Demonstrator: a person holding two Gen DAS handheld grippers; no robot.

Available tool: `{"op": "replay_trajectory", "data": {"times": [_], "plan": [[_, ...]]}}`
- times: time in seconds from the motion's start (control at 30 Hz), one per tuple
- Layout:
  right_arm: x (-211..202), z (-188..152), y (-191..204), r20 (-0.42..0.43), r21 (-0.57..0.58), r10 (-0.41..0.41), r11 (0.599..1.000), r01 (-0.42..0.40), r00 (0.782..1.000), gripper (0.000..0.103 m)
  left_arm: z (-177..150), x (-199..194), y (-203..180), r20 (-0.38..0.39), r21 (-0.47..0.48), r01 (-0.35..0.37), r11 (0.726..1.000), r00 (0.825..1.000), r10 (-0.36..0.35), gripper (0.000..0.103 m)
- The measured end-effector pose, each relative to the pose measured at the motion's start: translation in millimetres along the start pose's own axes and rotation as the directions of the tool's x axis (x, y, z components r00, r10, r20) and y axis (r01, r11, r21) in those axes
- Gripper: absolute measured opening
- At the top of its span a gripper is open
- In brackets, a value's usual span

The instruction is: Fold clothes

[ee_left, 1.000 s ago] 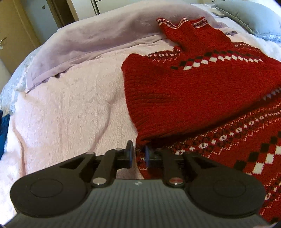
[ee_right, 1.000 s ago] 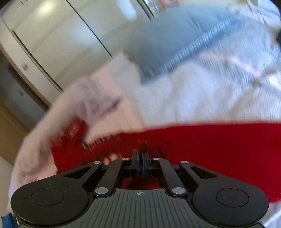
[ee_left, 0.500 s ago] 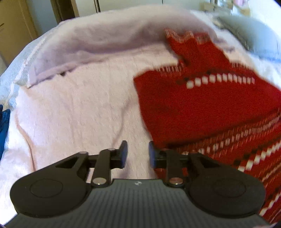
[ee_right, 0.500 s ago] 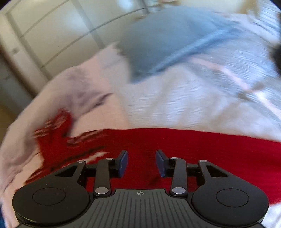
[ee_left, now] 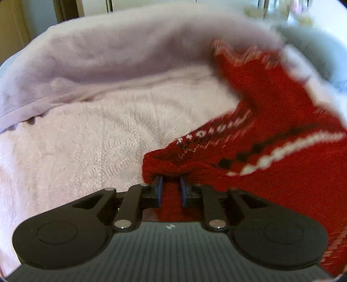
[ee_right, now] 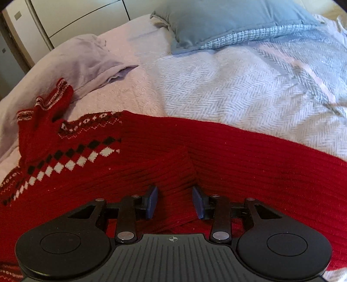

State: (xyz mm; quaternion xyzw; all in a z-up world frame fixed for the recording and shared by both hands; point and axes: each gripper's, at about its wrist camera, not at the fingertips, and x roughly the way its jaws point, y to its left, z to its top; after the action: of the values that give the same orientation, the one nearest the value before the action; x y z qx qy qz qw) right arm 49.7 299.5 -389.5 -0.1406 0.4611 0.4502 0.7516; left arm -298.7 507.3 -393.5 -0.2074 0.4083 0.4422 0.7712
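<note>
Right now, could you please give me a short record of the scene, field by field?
garment: red sweater, spread on the bed, one side folded over
surface: pink blanket
left gripper: open, fingers either side of a sweater fold
right gripper: open, over the sweater
pillow: blue, at the far end
view quality: left view blurred

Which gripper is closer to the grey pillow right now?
Right. The right gripper sits open over the red sweater, with the grey pillow straight ahead. The left gripper works the sweater's opposite edge, pillow far off.
</note>
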Motion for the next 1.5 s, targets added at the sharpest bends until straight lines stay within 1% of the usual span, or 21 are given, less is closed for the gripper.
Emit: {"op": "replay_trajectory", "data": {"times": [0.1,0.23,0.27,0.3,0.37,0.4,0.53,0.67,0.73,0.77,0.83,0.9,1.0,1.07,1.2,1.23,1.27,1.3,1.33,1.43,1.5], "plan": [[-3.5,6.4,3.8,0.007,-0.011,-0.007,1.0,0.007,1.0,0.039,3.2,-16.7,0.4,0.026,-0.04,-0.018,0.999,0.999,0.019,0.016],[-27.8,8.7,-3.8,0.105,0.019,0.017,1.0,-0.019,0.994,0.039,-0.1,-50.6,1.6,0.103,-0.075,-0.027,0.997,0.994,0.035,0.016],[-26.1,7.6,-6.2,0.097,0.021,0.017,1.0,-0.019,0.995,0.039,-1.2,-53.7,0.0,0.111,-0.072,-0.023,0.997,0.993,0.03,0.016],[-24.0,6.4,-8.6,0.086,0.023,0.015,1.0,-0.017,0.996,0.039,-2.9,-51.3,-2.3,0.097,-0.06,-0.031,0.998,0.995,0.037,0.02],[-5.7,3.1,-13.0,0.005,0.009,-0.018,1.0,0.018,1.0,0.039,-8.2,-29.3,-9.0,0.005,-0.01,-0.086,0.996,0.996,0.086,0.022],[-4.3,1.4,-18.2,0.014,0.027,-0.003,1.0,0.003,1.0,0.039,-10.0,-23.1,-11.3,-0.023,-0.002,-0.108,0.994,0.994,0.108,0.022],[-47.4,1.3,-41.5,0.093,0.09,0.056,0.994,-0.064,0.994,0.039,-14.0,-57.4,-18.3,0.038,-0.089,-0.116,0.989,0.992,0.12,0.022],[-91.2,-35.1,-102.0,0.059,0.267,0.073,0.96,-0.086,0.996,0.039,-35.5,-83.3,-35.9,-0.014,-0.151,-0.064,0.986,0.998,0.063,0.021],[-112.1,-63.6,-146.1,0.072,0.434,0.123,0.89,-0.142,0.99,0.039,-46.2,-96.2,-44.7,-0.039,-0.182,-0.04,0.982,0.999,0.033,0.021],[-121.2,-76.7,-167.8,0.079,0.522,0.122,0.84,-0.145,0.989,0.039,-51.6,-102.7,-49.1,-0.051,-0.198,-0.028,0.98,0.999,0.018,0.021],[-139.5,-101.2,-209.0,0.115,0.676,0.109,0.72,-0.158,0.987,0.039,-62.3,-115.7,-57.8,-0.074,-0.23,-0.004,0.973,0.997,-0.013,0.021],[-155.2,-124.5,-246.8,0.165,0.795,0.079,0.579,-0.18,0.983,0.039,-73.0,-128.6,-66.6,-0.096,-0.262,0.018,0.965,0.994,-0.045,0.021],[-172.5,-146.2,-290.3,0.239,0.878,-0.016,0.432,-0.209,0.971,0.039,-84.4,-141.5,-75.9,-0.112,-0.315,0.039,0.948,0.991,-0.078,0.021],[-177.7,-153.1,-310.9,0.279,0.901,-0.072,0.365,-0.235,0.958,0.04,-86.0,-145.4,-77.1,-0.104,-0.344,0.049,0.938,0.99,-0.09,0.021],[-159.8,-170.6,-338.0,0.322,0.938,-0.078,0.161,-0.307,0.943,0.041,-84.0,-148.2,-76.7,-0.1,-0.391,0.058,0.919,0.989,-0.106,0.021],[-160.5,-163.1,-334.1,0.292,0.944,-0.097,0.191,-0.27,0.951,0.039,-84.3,-150.2,-75.4,-0.097,-0.401,0.059,0.914,0.99,-0.107,0.021],[-161.2,-155.5,-330.2,0.262,0.947,-0.118,0.22,-0.232,0.958,0.032,-84.9,-152.9,-73.7,-0.092,-0.409,0.061,0.911,0.99,-0.107,0.021],[-161.8,-148.0,-326.3,0.232,0.949,-0.139,0.248,-0.193,0.963,0.011,-85.8,-155.6,-71.7,-0.087,-0.417,0.061,0.907,0.99,-0.107,0.021],[-162.7,-139.8,-321.8,0.204,0.948,-0.161,0.28,-0.154,0.966,0.01,-87.1,-158.6,-69.0,-0.083,-0.424,0.061,0.903,0.991,-0.106,0.021],[-179.6,-82.4,-274.2,0.213,0.812,-0.251,0.583,-0.029,0.944,0.009,-92.2,-167.6,-58.8,-0.073,-0.449,0.06,0.891,0.992,-0.103,0.021],[-190.8,-45.5,-224.1,0.31,0.66,-0.223,0.75,-0.04,0.924,0.009,-96.7,-173.4,-49.7,-0.069,-0.472,0.056,0.88,0.993,-0.101,0.02]]}}
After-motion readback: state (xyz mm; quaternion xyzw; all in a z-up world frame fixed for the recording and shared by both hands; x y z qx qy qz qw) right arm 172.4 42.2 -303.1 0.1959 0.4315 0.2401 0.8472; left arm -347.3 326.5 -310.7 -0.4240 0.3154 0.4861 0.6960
